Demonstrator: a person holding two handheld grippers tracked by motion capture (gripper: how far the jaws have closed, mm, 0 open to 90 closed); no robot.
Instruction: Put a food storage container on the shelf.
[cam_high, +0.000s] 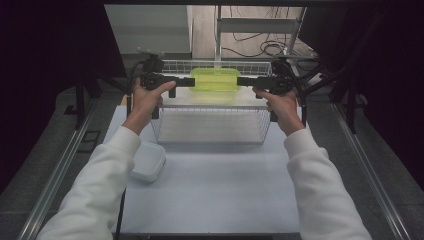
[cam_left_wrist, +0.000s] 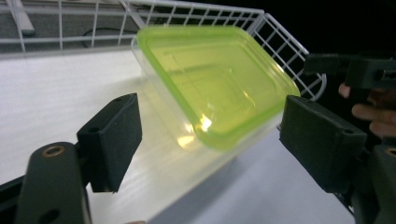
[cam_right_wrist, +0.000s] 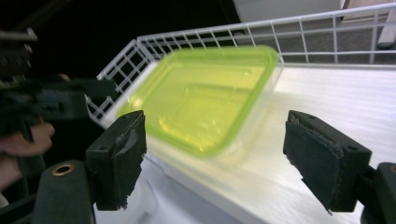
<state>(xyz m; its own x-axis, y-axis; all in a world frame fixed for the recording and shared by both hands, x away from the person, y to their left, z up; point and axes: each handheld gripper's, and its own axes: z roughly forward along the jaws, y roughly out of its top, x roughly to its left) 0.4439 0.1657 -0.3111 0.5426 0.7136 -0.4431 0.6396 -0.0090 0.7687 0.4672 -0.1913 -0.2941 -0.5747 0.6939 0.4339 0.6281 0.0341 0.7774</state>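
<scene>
white basket (cam_high: 162, 131) holds green-lidded box (cam_high: 216, 79) between both spread grippers.

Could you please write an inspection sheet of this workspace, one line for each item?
Surface: white table top, mostly bare at the near side.
Job's things: clear container with green lid lying inside the white wire basket, at its far end.
Clutter: a white lidded box on the table, beside the left sleeve.
Grippers: left gripper and right gripper both open, one at each end of the container, pads not pressing on it.
Cables: black cables on the floor beyond the table.
Surroundings: dark curtains at both sides, metal rails along the table.
</scene>
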